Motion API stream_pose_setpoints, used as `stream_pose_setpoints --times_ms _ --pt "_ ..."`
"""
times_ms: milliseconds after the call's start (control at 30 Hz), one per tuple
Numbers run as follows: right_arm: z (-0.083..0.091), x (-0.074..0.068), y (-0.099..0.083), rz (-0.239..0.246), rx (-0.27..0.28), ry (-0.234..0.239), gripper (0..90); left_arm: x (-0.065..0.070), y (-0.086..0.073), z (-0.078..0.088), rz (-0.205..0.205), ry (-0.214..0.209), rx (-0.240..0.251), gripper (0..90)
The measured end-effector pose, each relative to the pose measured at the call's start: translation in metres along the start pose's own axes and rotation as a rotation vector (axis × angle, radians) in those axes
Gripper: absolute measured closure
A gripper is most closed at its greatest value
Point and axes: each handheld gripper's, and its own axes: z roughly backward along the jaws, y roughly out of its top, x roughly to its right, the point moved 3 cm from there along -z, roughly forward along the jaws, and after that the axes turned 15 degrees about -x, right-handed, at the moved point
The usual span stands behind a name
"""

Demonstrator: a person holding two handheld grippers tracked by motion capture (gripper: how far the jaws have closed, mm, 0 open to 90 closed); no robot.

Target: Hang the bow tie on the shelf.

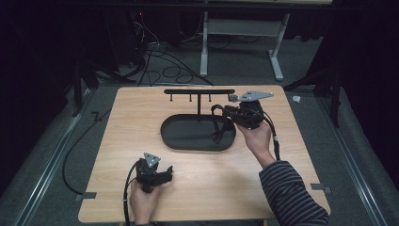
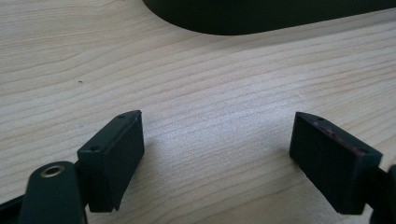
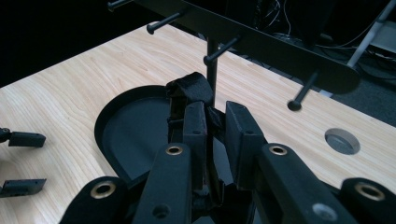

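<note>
A black stand rises from an oval black tray (image 1: 188, 136); its crossbar (image 1: 199, 92) carries several pegs. My right gripper (image 1: 225, 113) hovers over the tray's right end, just right of the post, shut on a black strap (image 1: 217, 128) that dangles in a loop above the tray. In the right gripper view the strap (image 3: 189, 88) sticks up between the closed jaws (image 3: 215, 122), below the crossbar (image 3: 261, 42) and close to the post. My left gripper (image 1: 164, 175) rests low on the table near the front edge; its jaws (image 2: 217, 154) stand open over bare wood.
The tray's rim (image 2: 261, 18) lies just ahead of the left gripper. A round grey grommet (image 3: 342, 141) sits in the tabletop beyond the stand. Cables (image 1: 164, 66) and a white desk frame (image 1: 240, 42) are on the floor behind the table.
</note>
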Motion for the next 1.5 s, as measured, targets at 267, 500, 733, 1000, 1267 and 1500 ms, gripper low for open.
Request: stream_pose_setpoints --times_ms 267,500,733,1000,1267,1500 --pt "-0.006 0.003 0.013 -0.018 0.014 0.019 81.1 0.000 0.000 0.000 0.000 0.000 0.000 18.2" --pt "-0.017 0.008 0.023 -0.044 -0.001 0.017 81.0 0.000 0.000 0.000 -0.001 0.000 0.000 18.2" --pt "-0.026 0.009 0.029 -0.055 -0.011 0.008 81.0 0.000 0.000 0.000 -0.001 0.000 -0.001 18.2" --pt "-0.034 0.013 0.032 -0.087 -0.020 0.006 80.9 0.000 0.000 0.000 -0.002 -0.001 -0.002 18.2" --pt "-0.046 0.014 0.034 -0.097 -0.045 -0.002 80.7 0.000 0.000 0.000 -0.002 0.000 -0.001 18.2" --pt "-0.049 0.016 0.033 -0.103 -0.055 -0.007 79.8 0.000 0.000 0.000 -0.001 0.000 -0.001 18.2"
